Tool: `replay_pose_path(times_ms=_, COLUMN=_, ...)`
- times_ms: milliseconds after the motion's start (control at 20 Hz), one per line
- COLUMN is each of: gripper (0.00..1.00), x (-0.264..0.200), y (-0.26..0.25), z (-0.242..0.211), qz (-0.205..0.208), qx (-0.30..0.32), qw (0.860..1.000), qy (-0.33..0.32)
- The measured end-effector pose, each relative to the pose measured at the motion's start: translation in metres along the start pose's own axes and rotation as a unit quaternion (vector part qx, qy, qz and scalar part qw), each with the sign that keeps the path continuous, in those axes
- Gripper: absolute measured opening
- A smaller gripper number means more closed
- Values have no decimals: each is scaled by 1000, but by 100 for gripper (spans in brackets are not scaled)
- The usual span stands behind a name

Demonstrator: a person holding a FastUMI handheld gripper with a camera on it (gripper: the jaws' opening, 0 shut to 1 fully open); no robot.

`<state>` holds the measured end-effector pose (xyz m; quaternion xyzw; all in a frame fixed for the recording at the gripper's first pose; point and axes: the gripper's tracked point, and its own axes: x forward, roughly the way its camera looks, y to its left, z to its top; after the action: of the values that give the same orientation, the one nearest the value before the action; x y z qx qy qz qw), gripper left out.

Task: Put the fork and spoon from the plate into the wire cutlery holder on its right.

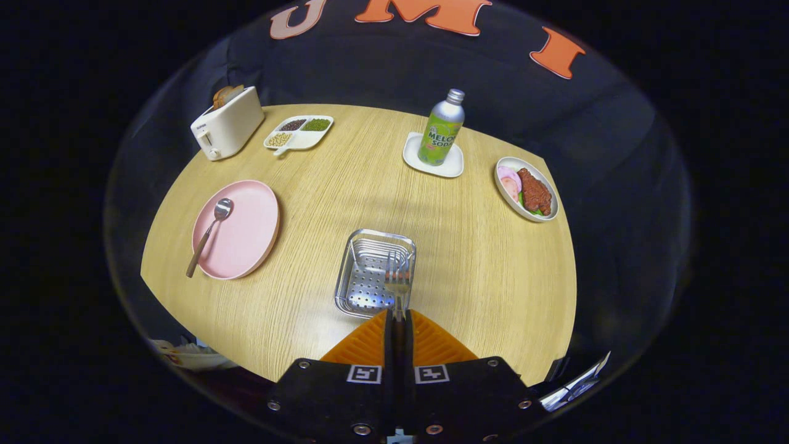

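Note:
My gripper [398, 316] is shut on the fork [397, 280]. Its tines stick out ahead of the fingertips, right above the wire cutlery holder [370, 271], over the holder's right side. The holder stands on the wooden table just ahead of the fingers and looks empty inside. To its left lies the pink plate [243, 237]. The spoon [209, 234] rests on the plate's left part, bowl toward the far side, handle hanging over the near rim.
Along the far side of the round wooden table [481, 271] stand a white toaster [227, 126] with bread, a divided dish of beans [299, 131], a green soda bottle [441, 128] on a white coaster, and a plate of meat [527, 188] at the right.

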<state>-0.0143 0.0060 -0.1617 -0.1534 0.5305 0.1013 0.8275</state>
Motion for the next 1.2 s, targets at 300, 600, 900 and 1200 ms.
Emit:
replay_pose_path(times_ms=300, gripper=5, x=24, y=18, z=2, qz=35, qx=-1, qw=998, qy=45)
replay_pose_path(times_ms=600, gripper=8, x=33, y=14, z=11, qz=28, qx=8, qw=998, qy=54)
replay_pose_path(times_ms=900, gripper=27, x=23, y=10, z=23, qz=20, qx=18, qw=999, qy=22)
replay_pose_path(times_ms=1200, gripper=86, x=-4, y=33, z=52, qz=17, qx=28, qw=998, qy=-51)
